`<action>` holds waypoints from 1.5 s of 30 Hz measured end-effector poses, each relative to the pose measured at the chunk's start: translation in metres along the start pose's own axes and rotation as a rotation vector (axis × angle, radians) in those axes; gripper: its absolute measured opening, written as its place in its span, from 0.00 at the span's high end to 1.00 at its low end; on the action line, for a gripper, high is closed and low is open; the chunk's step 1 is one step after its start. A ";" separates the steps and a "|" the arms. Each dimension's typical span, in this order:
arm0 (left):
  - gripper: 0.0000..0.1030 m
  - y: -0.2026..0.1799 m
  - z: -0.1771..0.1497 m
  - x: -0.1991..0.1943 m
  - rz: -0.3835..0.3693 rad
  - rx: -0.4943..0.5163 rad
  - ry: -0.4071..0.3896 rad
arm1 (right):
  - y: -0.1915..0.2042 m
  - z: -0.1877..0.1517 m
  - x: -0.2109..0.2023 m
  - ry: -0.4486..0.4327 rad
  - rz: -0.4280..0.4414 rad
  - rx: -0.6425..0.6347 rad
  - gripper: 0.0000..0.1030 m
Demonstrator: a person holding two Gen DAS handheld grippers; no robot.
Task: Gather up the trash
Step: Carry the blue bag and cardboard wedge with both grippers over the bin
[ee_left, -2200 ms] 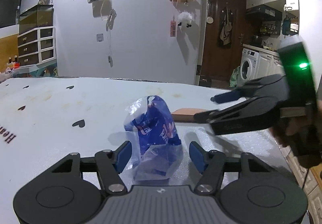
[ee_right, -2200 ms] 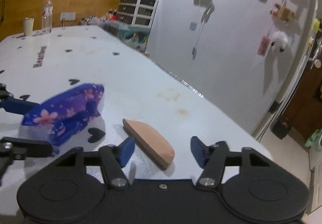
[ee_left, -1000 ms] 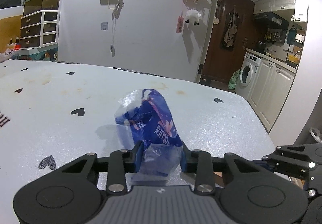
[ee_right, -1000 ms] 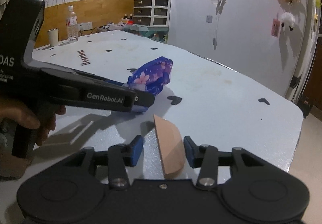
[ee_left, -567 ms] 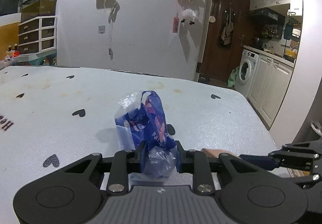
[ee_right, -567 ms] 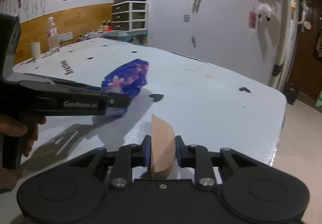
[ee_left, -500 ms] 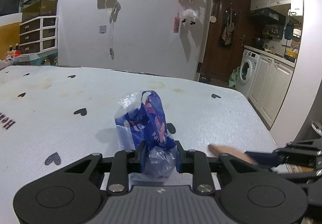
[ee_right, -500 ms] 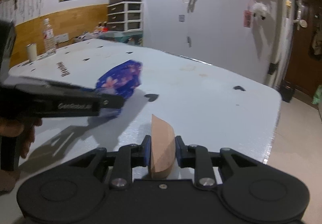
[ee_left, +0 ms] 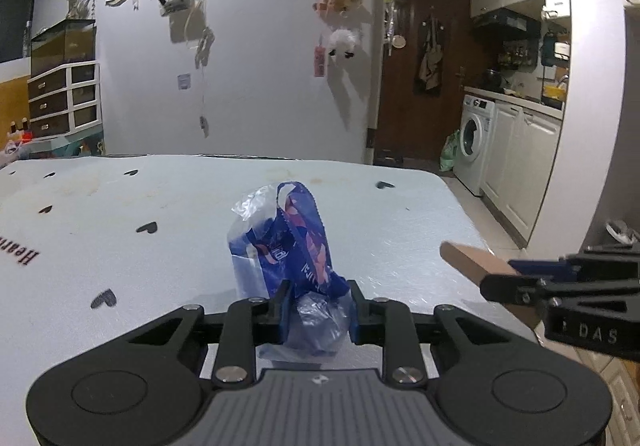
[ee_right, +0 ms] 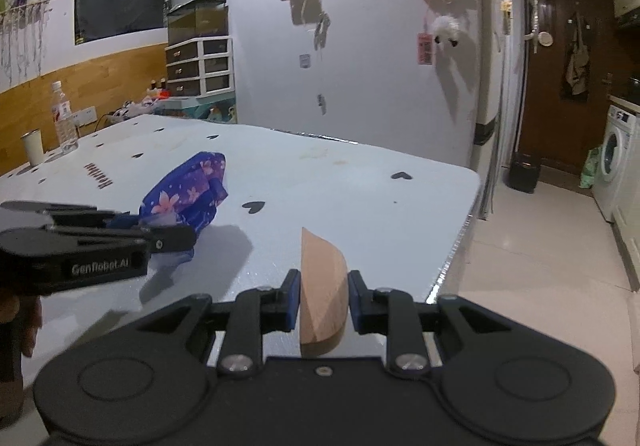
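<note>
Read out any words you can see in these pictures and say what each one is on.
"GenRobot.AI": side of the left gripper.
"DAS": body of the right gripper, start cut off.
"Hear": table, rest cut off.
Blue wrapper: print unreadable.
Bottle label: too small.

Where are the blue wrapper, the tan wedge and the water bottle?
blue wrapper (ee_left: pixel 298 246): left wrist view, on its printed blue middle.
tan wedge (ee_right: pixel 322 274): right wrist view, on its flat tan face between the pads.
water bottle (ee_right: pixel 63 121): right wrist view, on its clear body.
</note>
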State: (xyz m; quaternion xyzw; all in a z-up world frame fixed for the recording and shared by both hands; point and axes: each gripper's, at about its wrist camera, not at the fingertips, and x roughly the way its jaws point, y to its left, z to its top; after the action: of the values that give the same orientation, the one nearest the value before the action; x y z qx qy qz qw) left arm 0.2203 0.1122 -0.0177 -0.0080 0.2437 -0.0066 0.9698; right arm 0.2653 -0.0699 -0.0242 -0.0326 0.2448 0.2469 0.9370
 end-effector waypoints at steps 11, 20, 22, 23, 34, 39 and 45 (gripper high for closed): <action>0.73 -0.041 -0.011 -0.033 -0.031 0.034 -0.001 | -0.015 -0.019 -0.053 -0.030 -0.060 0.049 0.75; 0.73 -0.076 -0.012 -0.067 -0.060 0.062 -0.040 | -0.035 -0.038 -0.100 -0.050 -0.119 0.077 0.75; 0.73 -0.084 -0.014 -0.072 -0.071 0.069 -0.042 | -0.039 -0.042 -0.111 -0.060 -0.133 0.090 0.75; 0.73 -0.089 -0.015 -0.074 -0.077 0.073 -0.042 | -0.041 -0.045 -0.116 -0.064 -0.140 0.094 0.75; 0.73 -0.141 -0.028 -0.087 -0.147 0.123 -0.033 | -0.066 -0.071 -0.162 -0.063 -0.232 0.112 0.75; 0.73 -0.171 -0.038 -0.087 -0.191 0.154 -0.019 | -0.081 -0.088 -0.179 -0.052 -0.267 0.126 0.75; 0.73 -0.206 -0.049 -0.082 -0.250 0.179 0.008 | -0.104 -0.109 -0.197 -0.033 -0.311 0.158 0.75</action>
State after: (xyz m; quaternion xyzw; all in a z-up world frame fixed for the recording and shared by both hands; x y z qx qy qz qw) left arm 0.1231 -0.0925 -0.0181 0.0483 0.2430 -0.1491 0.9573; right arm 0.1177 -0.2686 -0.0329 0.0078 0.2401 0.0792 0.9675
